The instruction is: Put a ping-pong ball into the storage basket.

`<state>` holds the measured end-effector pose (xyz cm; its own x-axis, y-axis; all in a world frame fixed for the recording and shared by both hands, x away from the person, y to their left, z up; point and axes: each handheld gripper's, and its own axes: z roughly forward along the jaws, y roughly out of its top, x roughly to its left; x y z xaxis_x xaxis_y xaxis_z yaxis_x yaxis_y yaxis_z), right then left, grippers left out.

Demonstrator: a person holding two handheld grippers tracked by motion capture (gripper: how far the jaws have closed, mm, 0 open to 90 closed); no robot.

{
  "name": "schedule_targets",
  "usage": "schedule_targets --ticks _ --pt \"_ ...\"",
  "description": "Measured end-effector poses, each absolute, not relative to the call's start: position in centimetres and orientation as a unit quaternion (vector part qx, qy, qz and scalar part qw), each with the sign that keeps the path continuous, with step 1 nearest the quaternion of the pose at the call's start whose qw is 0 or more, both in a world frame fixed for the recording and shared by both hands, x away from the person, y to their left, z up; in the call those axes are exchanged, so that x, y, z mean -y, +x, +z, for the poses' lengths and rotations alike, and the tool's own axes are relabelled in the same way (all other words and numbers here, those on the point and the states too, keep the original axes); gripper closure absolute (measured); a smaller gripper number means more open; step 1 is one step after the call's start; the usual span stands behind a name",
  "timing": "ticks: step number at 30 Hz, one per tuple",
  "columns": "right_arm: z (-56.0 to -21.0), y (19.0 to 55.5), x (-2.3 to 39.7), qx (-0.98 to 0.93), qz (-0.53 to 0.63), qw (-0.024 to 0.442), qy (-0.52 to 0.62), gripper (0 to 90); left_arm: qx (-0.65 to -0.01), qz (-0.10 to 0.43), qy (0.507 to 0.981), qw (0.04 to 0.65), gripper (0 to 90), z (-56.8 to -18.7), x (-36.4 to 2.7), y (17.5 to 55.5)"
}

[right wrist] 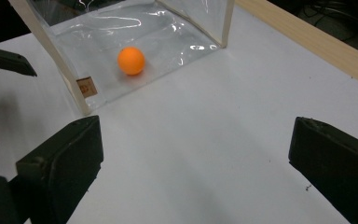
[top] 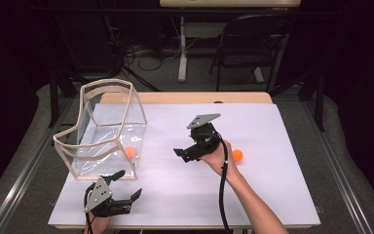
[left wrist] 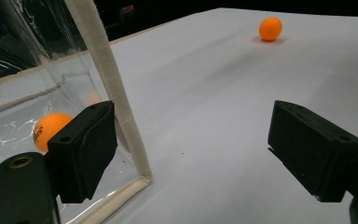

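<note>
Resting at the near edge of the counter (top: 272,195), at about seven o'clock in the high view, the left gripper (top: 126,184) has its jaws spread wide and nothing between them. In the left gripper view one jaw sits just in front of the near corner of the clear bag (left wrist: 28,93), close against its cream-trimmed edge, and the other stands well apart over bare white surface.

Just beyond that gripper, toward ten o'clock, the clear bag (top: 107,131) stands upright with its mouth open to the top. An orange ball (top: 130,151) lies on the bag's floor near the corner facing the counter's middle; the left gripper view shows this ball (left wrist: 51,128) through the plastic, partly hidden by the jaw.

Near the counter's centre the right gripper (top: 184,153) is held in a hand (top: 219,156) above the surface, jaws pointing toward the bag at nine o'clock. Its jaws are wide apart too and hold nothing; the right gripper view looks between them at the bag (right wrist: 135,56) and the ball (right wrist: 131,60) inside.

A second orange ball (top: 237,155) lies loose on the counter at three o'clock, just beside that hand on its far side from the bag, outside the jaws.
</note>
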<state>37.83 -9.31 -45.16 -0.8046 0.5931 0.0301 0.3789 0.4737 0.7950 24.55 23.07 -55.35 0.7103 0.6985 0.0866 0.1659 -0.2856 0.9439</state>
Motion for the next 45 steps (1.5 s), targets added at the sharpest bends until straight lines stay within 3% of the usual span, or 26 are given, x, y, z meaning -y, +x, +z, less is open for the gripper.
schedule_targets --ticks 22,45 --pt "-50.6 34.3 13.5 -0.851 0.401 0.125 0.316 0.0 -0.286 0.254 0.76 0.525 15.7 -55.3 -23.0 24.2" --pt "-52.5 32.2 16.0 -0.846 0.39 0.14 0.337 0.0 -0.283 0.255 0.761 0.526 15.7 -55.3 -23.1 24.1"
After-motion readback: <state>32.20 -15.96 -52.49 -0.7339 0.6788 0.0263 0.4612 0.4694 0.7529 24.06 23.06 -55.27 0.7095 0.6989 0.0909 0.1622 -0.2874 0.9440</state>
